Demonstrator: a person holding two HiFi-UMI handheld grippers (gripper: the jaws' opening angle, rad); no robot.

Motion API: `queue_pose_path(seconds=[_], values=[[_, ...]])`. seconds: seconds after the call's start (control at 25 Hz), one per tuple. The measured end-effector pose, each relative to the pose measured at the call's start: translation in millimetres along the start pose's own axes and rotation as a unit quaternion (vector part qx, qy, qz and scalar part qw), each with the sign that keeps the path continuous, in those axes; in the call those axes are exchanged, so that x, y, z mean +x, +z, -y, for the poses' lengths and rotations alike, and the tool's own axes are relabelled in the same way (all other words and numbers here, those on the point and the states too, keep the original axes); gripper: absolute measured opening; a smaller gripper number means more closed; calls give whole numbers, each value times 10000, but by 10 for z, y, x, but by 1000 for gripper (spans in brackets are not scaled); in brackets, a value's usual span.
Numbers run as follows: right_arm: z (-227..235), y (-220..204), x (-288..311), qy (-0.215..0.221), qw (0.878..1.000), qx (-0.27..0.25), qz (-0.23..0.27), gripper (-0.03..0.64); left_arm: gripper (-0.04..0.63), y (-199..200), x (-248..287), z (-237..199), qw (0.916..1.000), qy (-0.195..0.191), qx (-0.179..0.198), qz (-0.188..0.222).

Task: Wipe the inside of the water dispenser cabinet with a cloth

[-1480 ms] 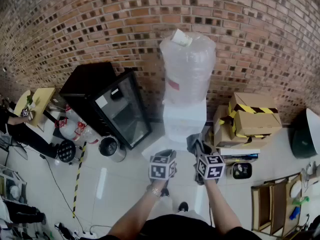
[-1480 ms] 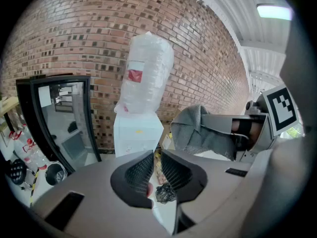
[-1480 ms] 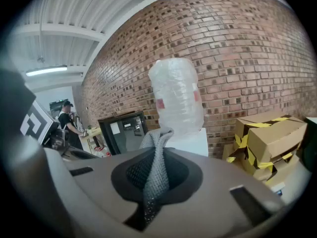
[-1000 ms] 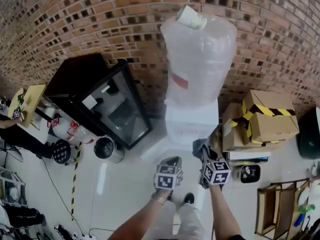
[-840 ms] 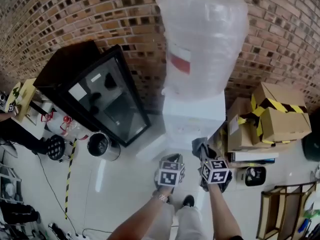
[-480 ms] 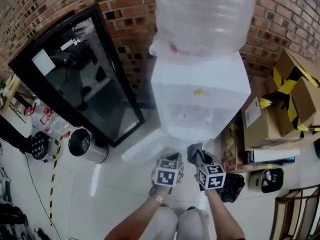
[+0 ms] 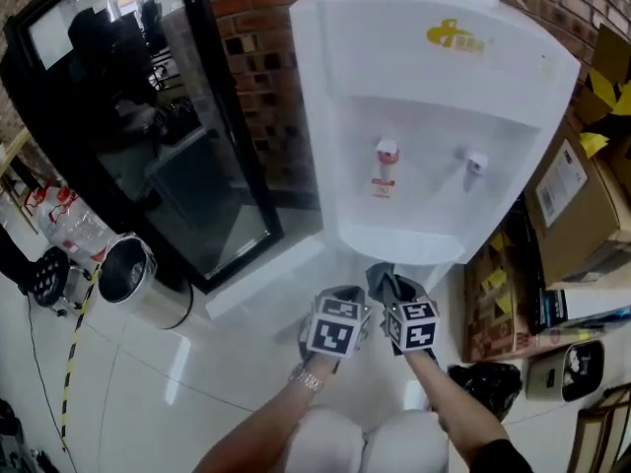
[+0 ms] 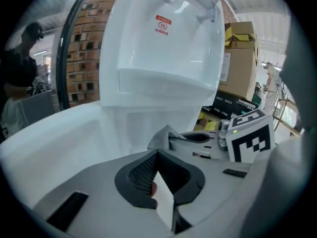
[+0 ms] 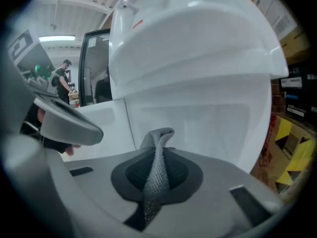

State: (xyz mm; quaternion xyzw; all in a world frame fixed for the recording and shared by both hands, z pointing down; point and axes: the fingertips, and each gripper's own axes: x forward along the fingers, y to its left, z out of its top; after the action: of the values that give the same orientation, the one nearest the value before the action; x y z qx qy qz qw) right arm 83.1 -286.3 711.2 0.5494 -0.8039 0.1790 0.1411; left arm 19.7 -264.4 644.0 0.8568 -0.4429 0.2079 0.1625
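A white water dispenser [image 7: 424,116] fills the top of the head view, with two taps over its drip shelf. Its lower cabinet door [image 7: 266,276] lies swung open to the left. My right gripper [image 7: 391,286] sits just under the drip shelf, shut on a grey cloth [image 7: 382,281]. In the right gripper view the cloth [image 9: 158,175] stands pinched between the jaws of the right gripper [image 9: 158,155], facing the white cabinet recess [image 9: 198,125]. My left gripper [image 7: 340,296] is beside it, close on the left. In the left gripper view the left gripper [image 8: 157,155] has its tips together, holding nothing.
A black glass-door fridge [image 7: 128,116] stands left of the dispenser against the brick wall. A steel bin [image 7: 133,279] sits on the floor in front of it. Cardboard boxes [image 7: 582,185] and a black bag [image 7: 488,382] crowd the right side.
The head view has dropped low and close to the dispenser; the bottle has left the picture. Both grippers moved forward under the drip shelf, the cloth still in the right one.
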Motion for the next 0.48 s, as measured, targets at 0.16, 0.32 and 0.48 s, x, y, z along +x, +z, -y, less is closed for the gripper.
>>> queue_pose_path(seconds=[0.16, 0.32, 0.48], values=[[56, -70, 359, -5, 9997, -116, 221, 12, 2, -28, 90, -128, 9998, 181, 27, 35], [113, 52, 528, -61, 9988, 173, 452, 12, 2, -98, 117, 7, 9999, 88, 80, -79], [30, 243, 609, -51, 9968, -48, 796, 12, 2, -84, 103, -67, 9998, 179, 85, -20]])
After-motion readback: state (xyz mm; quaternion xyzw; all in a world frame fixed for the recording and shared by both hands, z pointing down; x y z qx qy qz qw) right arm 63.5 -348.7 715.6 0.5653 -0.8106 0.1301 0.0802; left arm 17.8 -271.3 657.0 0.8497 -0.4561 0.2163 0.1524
